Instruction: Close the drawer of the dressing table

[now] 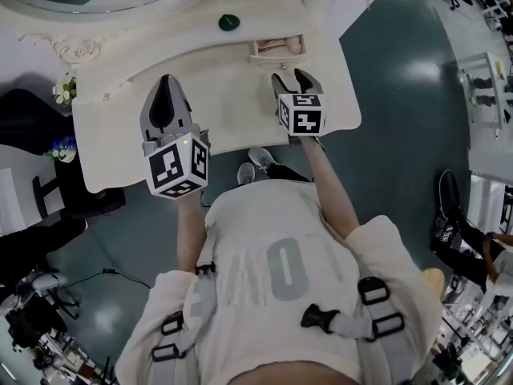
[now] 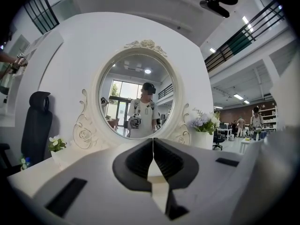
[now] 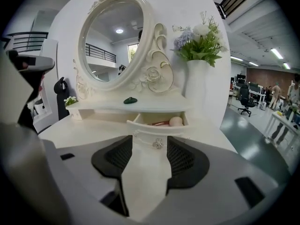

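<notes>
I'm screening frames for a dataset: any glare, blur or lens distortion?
Head view: sharp, with lamp glare on the floor. Left gripper view: heavy fisheye, black corners, the left gripper soft. Right gripper view: same fisheye; the drawer is sharp.

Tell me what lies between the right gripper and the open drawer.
Nothing but bare tabletop. The right gripper view shows the right gripper, jaws apart, facing the drawer front; the head view shows the same bare strip.
</notes>
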`<move>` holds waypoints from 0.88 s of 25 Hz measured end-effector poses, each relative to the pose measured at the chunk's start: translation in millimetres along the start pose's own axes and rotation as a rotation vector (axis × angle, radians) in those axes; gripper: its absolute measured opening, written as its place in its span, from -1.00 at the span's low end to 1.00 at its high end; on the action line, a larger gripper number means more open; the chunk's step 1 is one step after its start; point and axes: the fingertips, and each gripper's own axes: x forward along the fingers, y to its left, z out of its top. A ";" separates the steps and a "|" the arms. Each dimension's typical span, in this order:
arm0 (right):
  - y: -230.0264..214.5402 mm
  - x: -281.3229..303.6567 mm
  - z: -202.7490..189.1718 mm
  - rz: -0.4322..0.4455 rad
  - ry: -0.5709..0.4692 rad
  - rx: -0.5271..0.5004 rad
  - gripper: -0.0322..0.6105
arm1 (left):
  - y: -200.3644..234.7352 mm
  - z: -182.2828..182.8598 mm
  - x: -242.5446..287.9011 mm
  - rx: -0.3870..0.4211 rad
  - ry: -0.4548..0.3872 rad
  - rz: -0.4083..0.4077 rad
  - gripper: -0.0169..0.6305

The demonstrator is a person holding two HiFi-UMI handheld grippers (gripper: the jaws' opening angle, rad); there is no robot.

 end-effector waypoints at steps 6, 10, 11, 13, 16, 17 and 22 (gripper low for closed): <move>-9.6 23.9 -12.6 -0.014 0.054 0.012 -0.18 | -2.8 0.3 9.3 0.011 0.002 0.001 -0.89; -12.8 36.6 -18.2 -0.019 0.081 0.018 -0.22 | -0.3 -1.5 13.5 0.018 0.012 0.008 -0.89; -13.3 39.4 -19.0 -0.021 0.085 0.020 -0.23 | 1.1 -2.3 14.6 0.018 0.015 0.011 -0.89; -14.2 44.5 -20.0 -0.025 0.089 0.023 -0.26 | 4.0 -4.1 16.6 0.018 0.019 0.018 -0.89; -15.6 50.2 -21.1 -0.035 0.097 0.025 -0.32 | 7.7 -7.2 19.6 0.019 0.025 0.026 -0.89; -15.7 51.5 -21.2 -0.038 0.098 0.024 -0.33 | 8.8 -8.2 20.5 0.018 0.027 0.028 -0.89; -17.4 54.6 -23.5 -0.050 0.108 0.019 -0.47 | 10.9 -10.5 24.1 0.017 0.036 0.035 -0.89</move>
